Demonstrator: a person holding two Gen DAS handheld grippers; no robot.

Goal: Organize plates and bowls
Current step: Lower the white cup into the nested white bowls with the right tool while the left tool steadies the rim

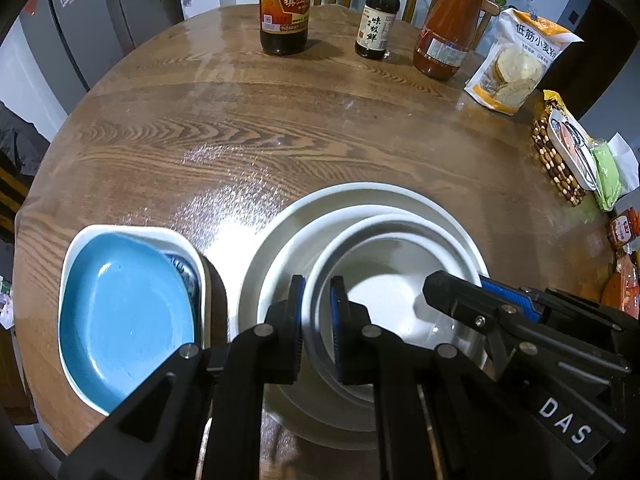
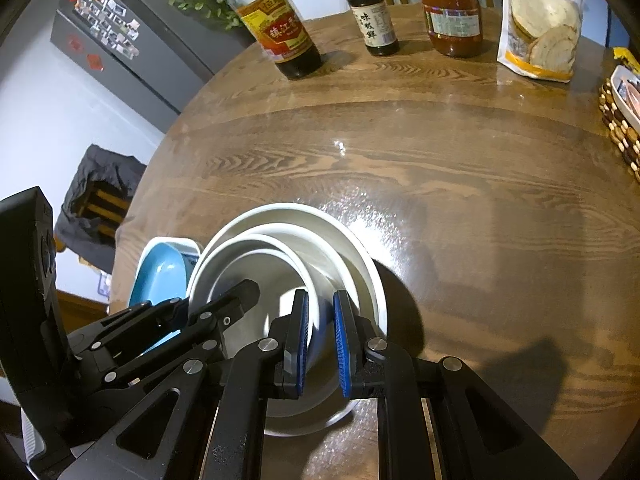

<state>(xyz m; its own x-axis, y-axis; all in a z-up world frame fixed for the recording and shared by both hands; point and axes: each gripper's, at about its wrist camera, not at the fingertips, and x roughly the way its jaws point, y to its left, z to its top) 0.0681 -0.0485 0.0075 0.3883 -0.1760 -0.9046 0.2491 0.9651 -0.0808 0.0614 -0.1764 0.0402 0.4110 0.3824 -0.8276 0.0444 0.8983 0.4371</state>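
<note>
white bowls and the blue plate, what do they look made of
White bowls: likely glazed ceramic, smooth and opaque with soft highlights on thick rounded rims. Blue plate: also looks like glazed ceramic, glossy with bright glints, though melamine can't be ruled out.

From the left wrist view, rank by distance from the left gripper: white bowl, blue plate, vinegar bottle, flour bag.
1. white bowl, its rim between the left gripper pads
2. blue plate, just left
3. vinegar bottle and flour bag, far edge; too close to call

Dim, bluish indoor light w/ overhead glare on table (image 1: 224, 184), strong fisheye bending, dark vignetted corners
</note>
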